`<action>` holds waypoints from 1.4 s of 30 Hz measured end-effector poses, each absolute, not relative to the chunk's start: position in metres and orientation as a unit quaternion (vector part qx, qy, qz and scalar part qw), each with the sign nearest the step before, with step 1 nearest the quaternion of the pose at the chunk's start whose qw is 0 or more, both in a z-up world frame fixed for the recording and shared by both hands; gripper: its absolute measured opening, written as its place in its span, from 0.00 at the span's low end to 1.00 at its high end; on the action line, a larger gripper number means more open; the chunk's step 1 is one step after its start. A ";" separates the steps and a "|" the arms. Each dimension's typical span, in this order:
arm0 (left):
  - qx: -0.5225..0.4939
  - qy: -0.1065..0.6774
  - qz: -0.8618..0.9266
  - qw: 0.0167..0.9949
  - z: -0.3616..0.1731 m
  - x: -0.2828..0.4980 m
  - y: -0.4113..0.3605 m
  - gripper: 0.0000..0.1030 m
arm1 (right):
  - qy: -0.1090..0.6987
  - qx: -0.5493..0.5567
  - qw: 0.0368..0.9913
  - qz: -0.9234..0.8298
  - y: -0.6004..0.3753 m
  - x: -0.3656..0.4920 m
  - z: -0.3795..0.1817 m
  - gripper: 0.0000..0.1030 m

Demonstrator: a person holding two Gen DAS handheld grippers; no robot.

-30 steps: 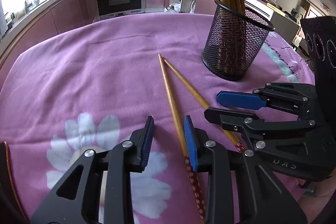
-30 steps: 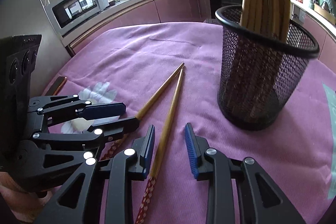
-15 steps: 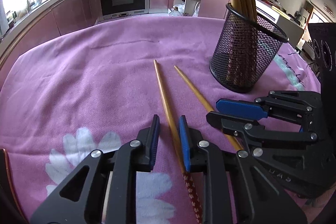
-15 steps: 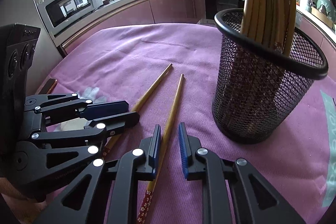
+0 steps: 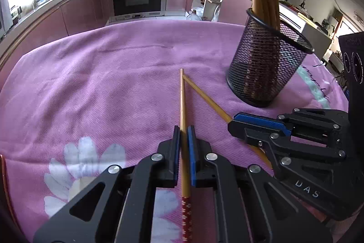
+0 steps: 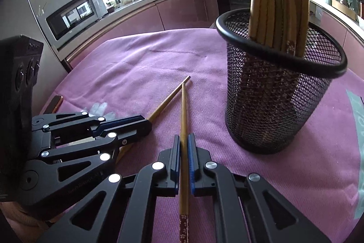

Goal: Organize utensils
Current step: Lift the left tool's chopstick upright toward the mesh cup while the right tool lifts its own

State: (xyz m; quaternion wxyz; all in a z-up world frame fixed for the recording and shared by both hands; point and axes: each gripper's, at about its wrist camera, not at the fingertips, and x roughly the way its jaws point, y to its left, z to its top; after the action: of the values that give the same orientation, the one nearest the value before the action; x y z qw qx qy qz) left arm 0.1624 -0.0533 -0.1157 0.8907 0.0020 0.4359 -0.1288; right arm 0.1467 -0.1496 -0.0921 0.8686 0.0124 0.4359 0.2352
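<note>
Bright window daylight, glare, fisheye-warped edges

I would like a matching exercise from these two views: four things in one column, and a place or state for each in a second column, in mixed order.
Things:
1. left gripper
2. right gripper
3. mesh cup
4. cloth

States:
a. purple, with a white flower print
b. stands upright, full of chopsticks
c. shut on left chopstick
d. shut on right chopstick

Pairs: 1-c, 2-d, 3-b, 4-a

The tips of the two chopsticks meet in front of the grippers.
</note>
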 end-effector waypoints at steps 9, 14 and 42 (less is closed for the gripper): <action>-0.010 0.418 -0.136 0.898 -0.099 0.148 -0.049 0.07 | 0.410 0.030 0.875 0.256 -0.160 0.132 -0.075 0.05; -0.019 0.406 -0.142 0.903 -0.088 0.138 -0.046 0.07 | 0.387 0.040 0.881 0.269 -0.167 0.120 -0.060 0.05; -0.045 0.351 -0.194 0.915 -0.038 0.103 -0.045 0.07 | 0.318 0.074 0.907 0.265 -0.202 0.096 -0.021 0.05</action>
State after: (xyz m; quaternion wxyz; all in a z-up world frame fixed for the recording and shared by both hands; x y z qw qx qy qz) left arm 0.1026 -0.0447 -0.0377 0.9150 -0.0455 0.3507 -0.1943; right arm 0.0959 -0.2021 -0.0210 0.9072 0.0743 0.3181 0.2652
